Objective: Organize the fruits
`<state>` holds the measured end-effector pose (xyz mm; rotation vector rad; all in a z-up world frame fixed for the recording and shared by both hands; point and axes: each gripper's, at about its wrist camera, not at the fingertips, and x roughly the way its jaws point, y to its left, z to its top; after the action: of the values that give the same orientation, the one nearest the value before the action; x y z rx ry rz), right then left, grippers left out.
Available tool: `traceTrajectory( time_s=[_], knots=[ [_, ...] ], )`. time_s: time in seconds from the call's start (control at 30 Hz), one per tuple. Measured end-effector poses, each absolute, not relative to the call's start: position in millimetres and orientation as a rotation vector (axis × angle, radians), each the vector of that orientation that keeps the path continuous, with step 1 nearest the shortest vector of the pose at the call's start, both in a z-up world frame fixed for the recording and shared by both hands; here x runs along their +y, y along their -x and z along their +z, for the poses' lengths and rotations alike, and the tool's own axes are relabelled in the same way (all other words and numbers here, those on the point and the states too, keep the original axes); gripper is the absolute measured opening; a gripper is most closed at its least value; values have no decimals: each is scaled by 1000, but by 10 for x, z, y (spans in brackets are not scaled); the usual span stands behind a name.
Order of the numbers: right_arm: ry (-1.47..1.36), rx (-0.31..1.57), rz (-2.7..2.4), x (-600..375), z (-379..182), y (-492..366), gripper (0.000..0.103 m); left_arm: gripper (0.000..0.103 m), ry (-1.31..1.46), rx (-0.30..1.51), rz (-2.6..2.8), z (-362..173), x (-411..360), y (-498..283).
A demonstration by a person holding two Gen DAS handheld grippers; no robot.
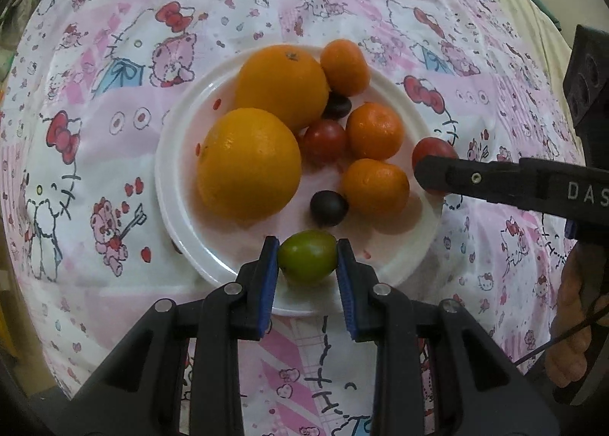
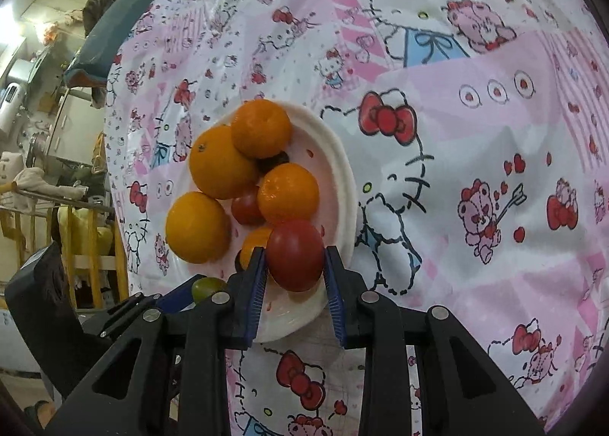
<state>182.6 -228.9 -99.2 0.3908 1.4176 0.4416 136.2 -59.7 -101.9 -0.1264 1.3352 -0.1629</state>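
L fingers (image 1: 307,257) clamp green fruit (image 1: 307,256), R fingers (image 2: 293,257) clamp red tomato (image 2: 294,254) over plate (image 1: 167,169).

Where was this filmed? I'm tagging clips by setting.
Probably a lived-in home: a cartoon-print tablecloth covers the table under a white plate of fruit, and clothes draped on a wooden rack clutter the background.

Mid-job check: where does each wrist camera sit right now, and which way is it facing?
Left wrist: behind the left tongs, looking across the plate; they clamp a green fruit. The right tongs and a hand show at right.
Right wrist: behind the right tongs, facing the plate from its side; they clamp a red fruit. The left tongs show at lower left.
Shared: plate, oranges, both held fruits.
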Motion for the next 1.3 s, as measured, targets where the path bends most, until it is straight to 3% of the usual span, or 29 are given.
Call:
traceTrajectory(
  time_s=[0.23, 0.3, 0.4, 0.47, 0.53, 0.6, 0.73, 1.07, 1.3],
  knots=[
    [-402, 1416, 433, -2297, -1012, -1835, 33, 28, 82, 1358, -146, -1068, -652, -1394],
    [-406, 1417, 431, -2293, -1018, -1836, 33, 44, 109, 1369, -147, -1085, -622, -1397],
    [-398, 1417, 430, -2276, -1020, -1833, 33, 59, 124, 1340, -136, -1030, -575, -1395],
    [-393, 1412, 430, -2270, -1004, -1833, 37, 63, 126, 1325, -125, -1006, -553, -1398],
    [-398, 1397, 432, -2277, -969, -1835, 55, 68, 140, 1327, -105, -1000, -517, -1394],
    [-379, 1370, 421, -2272, -895, -1828, 60, 73, 151, 1322, -112, -980, -514, -1375],
    [-305, 1320, 407, -2228, -745, -1811, 71, 73, 131, 1288, -123, -888, -541, -1338],
    [-251, 1178, 424, -2250, -352, -1631, 75, 73, 127, 1123, -74, -487, -331, -1099],
    [-315, 1062, 426, -2403, -22, -1281, 94, 77, 86, 986, -40, -118, -188, -878]
  ],
)
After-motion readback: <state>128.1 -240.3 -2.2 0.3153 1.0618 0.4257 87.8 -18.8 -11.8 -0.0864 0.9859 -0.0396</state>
